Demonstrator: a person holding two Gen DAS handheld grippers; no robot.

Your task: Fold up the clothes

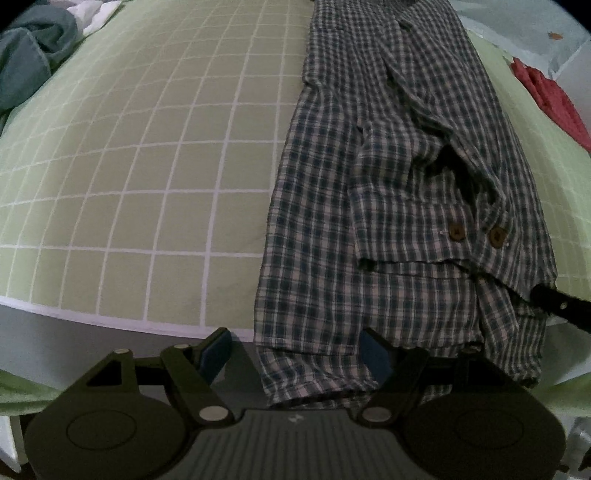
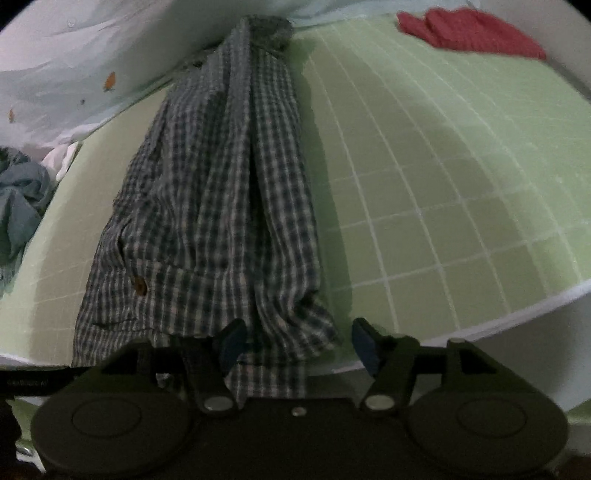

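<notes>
A: The checked shirt, folded long, lies on the green grid mat, hem overhanging.

B: Soft, light, limp (pinch the hem corners). Left gripper and right gripper: both agape, gripping nothing.

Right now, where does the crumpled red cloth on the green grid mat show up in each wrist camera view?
Left wrist view: the crumpled red cloth lies at the right edge, upper part, beyond the folded blue-and-white checked shirt.
Right wrist view: the red cloth lies at the top right, at the mat's far side.
Shared landmark: the checked shirt, lying lengthwise on the green grid mat.
</notes>
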